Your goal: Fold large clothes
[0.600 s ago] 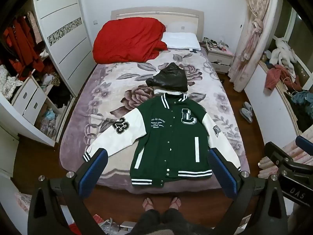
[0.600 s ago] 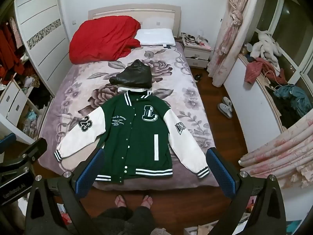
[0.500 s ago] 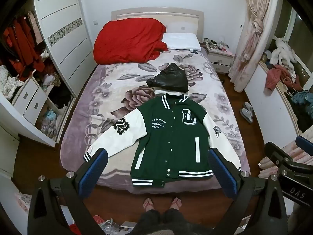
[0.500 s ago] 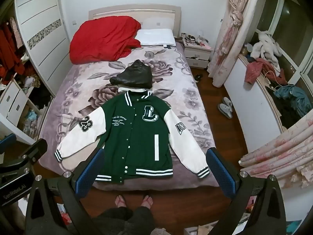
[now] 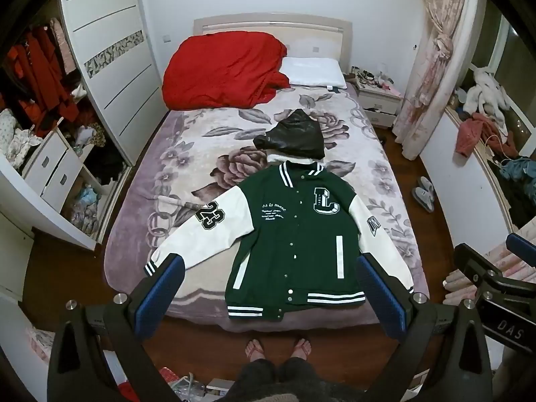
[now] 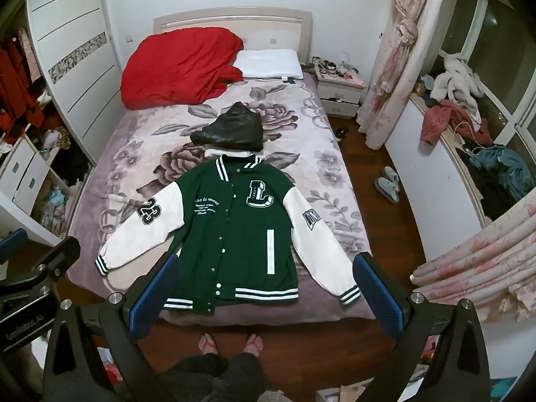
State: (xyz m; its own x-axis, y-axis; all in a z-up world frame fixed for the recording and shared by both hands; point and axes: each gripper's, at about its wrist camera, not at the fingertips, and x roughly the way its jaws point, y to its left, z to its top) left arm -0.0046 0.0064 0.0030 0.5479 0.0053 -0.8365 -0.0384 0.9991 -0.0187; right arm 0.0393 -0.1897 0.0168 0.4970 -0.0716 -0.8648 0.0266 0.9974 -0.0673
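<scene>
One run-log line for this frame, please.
stage: pre-grasp | jacket: flat on bed, unfolded | left gripper: open, empty | right gripper: open, empty

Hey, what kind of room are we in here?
A bedroom, most likely: a bed with a pillow at its head, a wardrobe beside it, and a jacket spread flat on the blanket.

Matt green cloth jacket (image 5: 294, 231), smooth white sleeves; plush floral bed (image 5: 201, 154) cover; glossy wooden floor (image 5: 418, 167); textured blue gripper pads (image 5: 159, 293).
</scene>
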